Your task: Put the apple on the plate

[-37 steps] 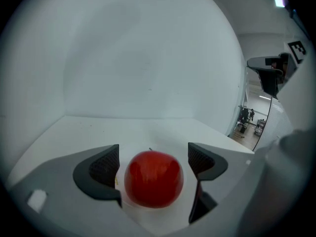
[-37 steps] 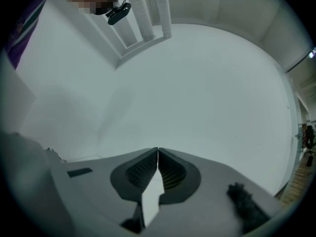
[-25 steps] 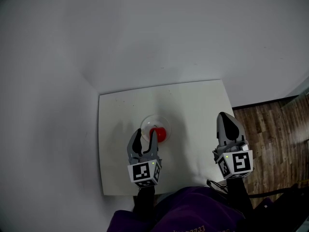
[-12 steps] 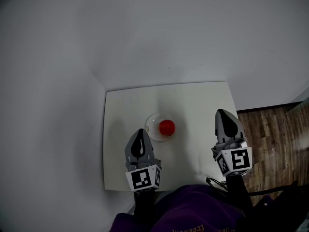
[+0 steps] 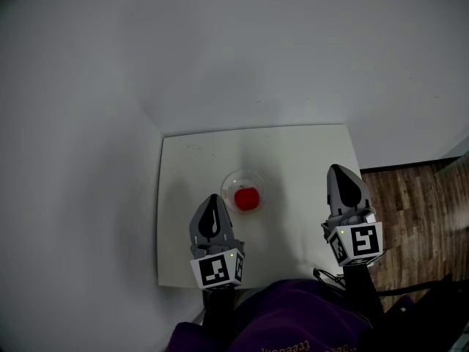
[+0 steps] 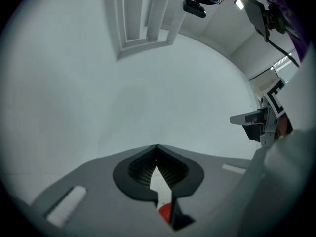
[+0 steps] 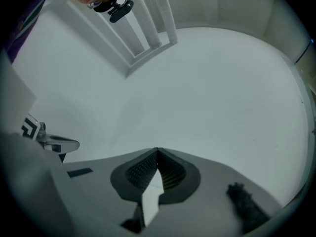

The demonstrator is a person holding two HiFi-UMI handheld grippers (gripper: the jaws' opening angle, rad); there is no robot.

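A red apple point(image 5: 247, 197) lies on a small clear plate point(image 5: 231, 180) in the middle of the white table point(image 5: 293, 160). My left gripper point(image 5: 213, 210) is shut and empty, hovering near the table's front edge, just short of the plate and to its left. In the left gripper view a sliver of the apple point(image 6: 165, 211) shows below the closed jaws of the left gripper point(image 6: 156, 146). My right gripper point(image 5: 343, 176) is shut too, holding nothing, over the table's right edge; in its own view the right gripper point(image 7: 157, 149) faces a bare wall.
The small square table stands in a corner of pale walls point(image 5: 220, 42). Wooden floor point(image 5: 418, 196) lies to the right. The person's purple sleeve point(image 5: 293, 321) fills the bottom of the head view.
The left gripper let go of the apple, closed its jaws and drew back towards the table's front edge. The apple stays on the plate. The right gripper kept still.
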